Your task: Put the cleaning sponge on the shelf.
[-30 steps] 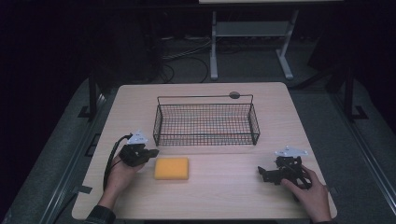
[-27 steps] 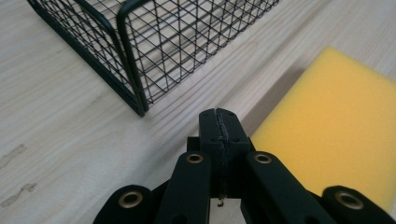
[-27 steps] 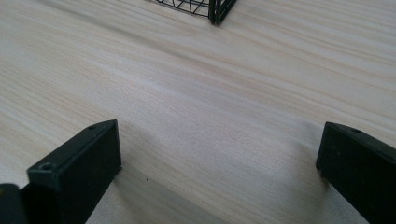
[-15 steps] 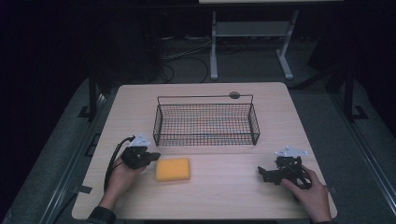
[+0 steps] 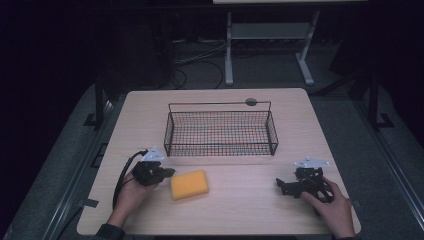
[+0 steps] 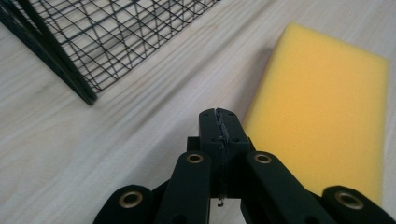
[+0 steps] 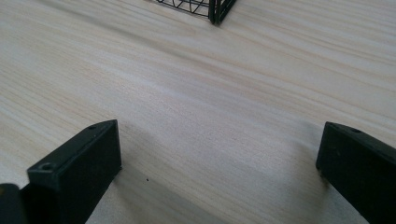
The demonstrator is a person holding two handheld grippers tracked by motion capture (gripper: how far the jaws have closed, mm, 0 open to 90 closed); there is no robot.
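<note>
One yellow sponge lies flat on the wooden table in the high view: a rectangular block, plain faces, slightly skewed to the table edge, near the front, left of centre, and in front of the black wire basket. The left gripper sits just beside the sponge's left edge, tips pointing at it; whether they touch cannot be told from this height. The person's left hand wraps the gripper body from behind, forearm entering from the bottom edge. The right gripper rests well apart from the sponge at the table's right front, held by the right hand, jaws pointing left.

Left gripper view: jaws pressed together, nothing between them. The sponge lies right of the tips, fine-pored surface, sharp edges, no marks. A basket corner stands at upper left.

Right gripper view: jaws spread wide, bare table between them. A basket corner shows at the top edge.

No readable writing or labels anywhere.
</note>
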